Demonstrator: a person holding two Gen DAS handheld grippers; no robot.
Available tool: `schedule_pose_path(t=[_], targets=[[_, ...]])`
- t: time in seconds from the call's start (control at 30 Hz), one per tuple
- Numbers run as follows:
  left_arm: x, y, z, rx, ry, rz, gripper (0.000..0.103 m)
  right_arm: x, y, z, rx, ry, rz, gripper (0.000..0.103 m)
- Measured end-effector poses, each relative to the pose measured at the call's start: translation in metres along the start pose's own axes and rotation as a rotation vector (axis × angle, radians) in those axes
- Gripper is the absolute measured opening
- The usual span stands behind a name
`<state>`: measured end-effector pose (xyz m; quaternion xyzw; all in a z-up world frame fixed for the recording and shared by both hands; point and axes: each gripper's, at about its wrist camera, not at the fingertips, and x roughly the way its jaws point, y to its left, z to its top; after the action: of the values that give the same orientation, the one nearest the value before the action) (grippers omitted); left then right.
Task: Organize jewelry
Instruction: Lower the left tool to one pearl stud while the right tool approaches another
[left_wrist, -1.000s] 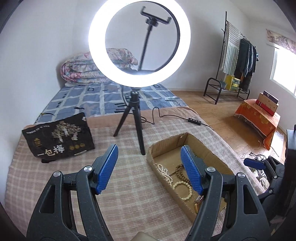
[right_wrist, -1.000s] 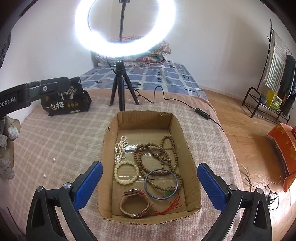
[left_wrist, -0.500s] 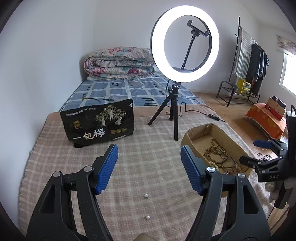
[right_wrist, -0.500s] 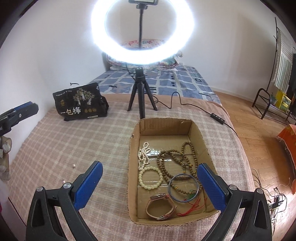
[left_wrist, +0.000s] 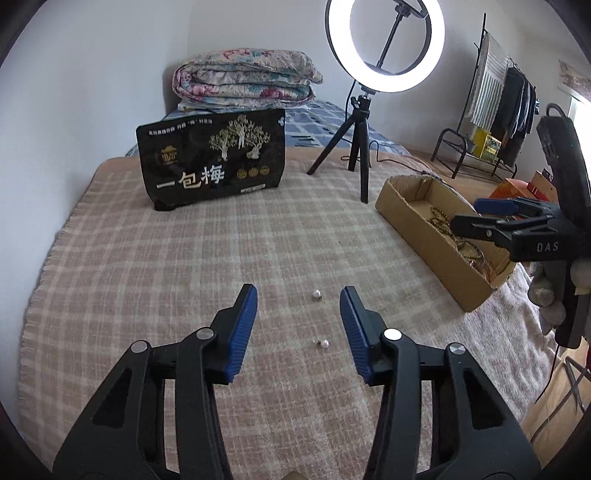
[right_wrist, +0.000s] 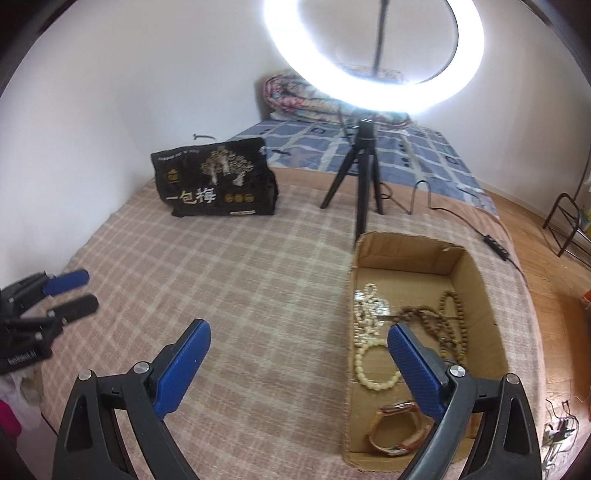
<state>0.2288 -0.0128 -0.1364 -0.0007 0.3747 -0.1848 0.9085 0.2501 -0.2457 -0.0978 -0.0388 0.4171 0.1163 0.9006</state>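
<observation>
My two grippers, the left gripper (left_wrist: 298, 295) and the right gripper (right_wrist: 299, 341), are black plastic with ribbed blue pads (left_wrist: 242, 332), silver rivets and white "DAS" lettering.

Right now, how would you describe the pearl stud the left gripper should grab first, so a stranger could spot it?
Find the checked blanket with the cardboard box at its right side. Left of the box, two small pearl studs lie loose on the blanket in front of the open left gripper. The nearer stud lies between the blue pads; the farther stud lies just past their tips.
</observation>
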Motion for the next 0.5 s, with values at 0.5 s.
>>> schedule_pose_path(t=[0.5], targets=[[0.043,-0.012,-0.041,-0.020,0.118,-0.061,0.032,0.084,0.054,-0.005,-0.027,0.157,0.196,0.061]])
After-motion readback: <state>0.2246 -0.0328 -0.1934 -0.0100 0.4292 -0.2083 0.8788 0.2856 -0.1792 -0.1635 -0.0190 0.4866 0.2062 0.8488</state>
